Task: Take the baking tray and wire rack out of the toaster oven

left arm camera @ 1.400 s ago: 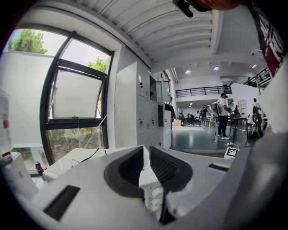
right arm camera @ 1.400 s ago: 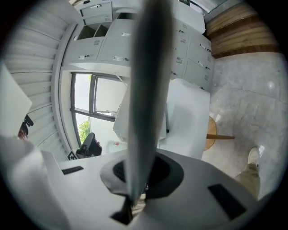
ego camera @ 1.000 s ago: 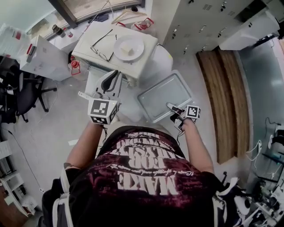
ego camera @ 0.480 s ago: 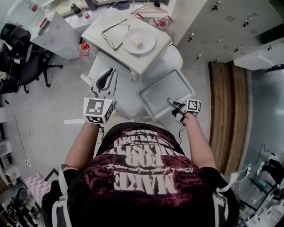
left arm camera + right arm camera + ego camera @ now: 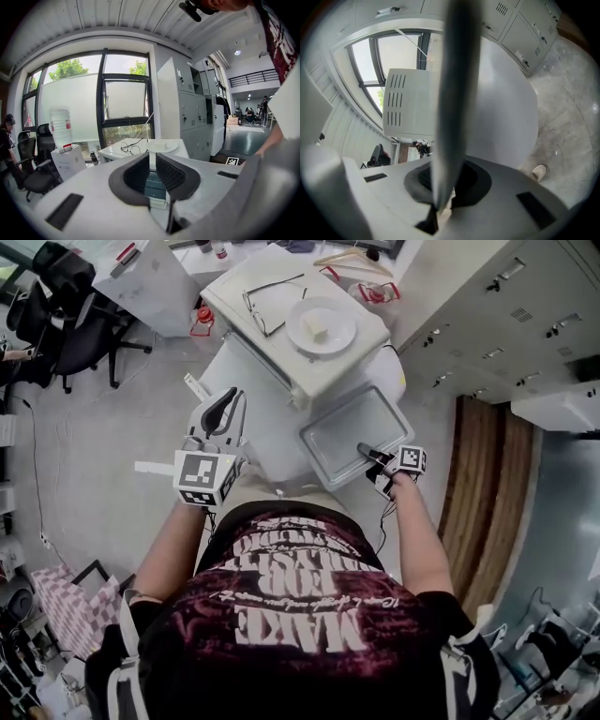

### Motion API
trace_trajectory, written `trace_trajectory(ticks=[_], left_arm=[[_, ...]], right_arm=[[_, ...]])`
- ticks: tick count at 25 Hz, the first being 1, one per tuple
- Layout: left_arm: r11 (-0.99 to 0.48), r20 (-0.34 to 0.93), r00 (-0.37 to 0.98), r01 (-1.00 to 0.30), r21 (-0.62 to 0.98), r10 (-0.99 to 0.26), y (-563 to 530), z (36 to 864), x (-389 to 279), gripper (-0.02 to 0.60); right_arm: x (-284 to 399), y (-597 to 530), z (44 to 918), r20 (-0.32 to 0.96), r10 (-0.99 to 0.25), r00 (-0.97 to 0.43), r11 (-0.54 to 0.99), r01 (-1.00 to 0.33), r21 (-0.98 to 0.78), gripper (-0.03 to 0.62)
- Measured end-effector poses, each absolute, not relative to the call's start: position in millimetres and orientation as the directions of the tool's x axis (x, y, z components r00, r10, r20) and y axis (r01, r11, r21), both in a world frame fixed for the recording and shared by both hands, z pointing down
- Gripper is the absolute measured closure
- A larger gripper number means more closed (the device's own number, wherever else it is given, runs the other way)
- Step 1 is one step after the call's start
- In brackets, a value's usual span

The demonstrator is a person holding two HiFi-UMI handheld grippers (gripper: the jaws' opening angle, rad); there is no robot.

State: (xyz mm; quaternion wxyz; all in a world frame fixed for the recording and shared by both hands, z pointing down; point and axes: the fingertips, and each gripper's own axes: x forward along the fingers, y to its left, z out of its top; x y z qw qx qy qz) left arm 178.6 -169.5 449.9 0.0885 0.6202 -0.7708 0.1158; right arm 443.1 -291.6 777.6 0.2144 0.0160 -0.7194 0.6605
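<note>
The grey baking tray point(image 5: 349, 430) hangs outside the white toaster oven point(image 5: 272, 343), just off its right front corner. My right gripper point(image 5: 372, 456) is shut on the tray's near rim. In the right gripper view the tray point(image 5: 455, 84) runs edge-on as a grey band up from the jaws, with the oven's vented side point(image 5: 407, 105) behind it. My left gripper point(image 5: 225, 401) hovers left of the oven's front, fingers drawn together with nothing between them. In the left gripper view it point(image 5: 153, 165) points at the oven point(image 5: 154, 185). No wire rack shows in any view.
A white plate point(image 5: 321, 329) and a pair of glasses point(image 5: 272, 302) lie on top of the oven. The oven stands on a white round table point(image 5: 272, 442). An office chair point(image 5: 66, 310) is at the far left, lockers point(image 5: 487, 296) at the right.
The head view has swung, so the oven now sits further right and higher. The right gripper still grips the tray, now closer to the oven's corner. The left gripper has drifted slightly.
</note>
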Motion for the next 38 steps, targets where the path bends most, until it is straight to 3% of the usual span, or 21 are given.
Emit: trace_trajectory(ticks=[14,20,21,24,29,38], left_arm=[[0.242,0.298,-0.249,-0.968,-0.062,-0.921,-147,463,175,0.537],[0.217,0.290,-0.224,-0.975,-0.056,-0.930,-153,459,178,0.537],[0.212,0.292,-0.218,-0.976,-0.054,-0.931,-153,460,179,0.537],[0.196,0.295,-0.202,-0.979,-0.049,-0.934,-156,461,179,0.537],[0.161,0.283,-0.167,-0.986,-0.044,-0.944,-165,458,182,0.537],[0.093,0.267,-0.098,-0.995,-0.033,-0.959,-178,451,188,0.537]], right_arm=[[431,-305,801,0.401,0.360,-0.843,0.162,-0.367,-0.916,0.579],[424,-311,794,0.469,0.323,-0.822,0.187,-0.431,-0.883,0.558],[422,-312,793,0.476,0.317,-0.821,0.188,-0.437,-0.880,0.545],[420,-312,790,0.514,0.316,-0.798,0.231,-0.461,-0.857,0.411],[431,-308,789,0.609,0.313,-0.729,0.271,-0.546,-0.793,0.294],[455,-295,794,0.750,0.306,-0.586,0.362,-0.657,-0.661,0.210]])
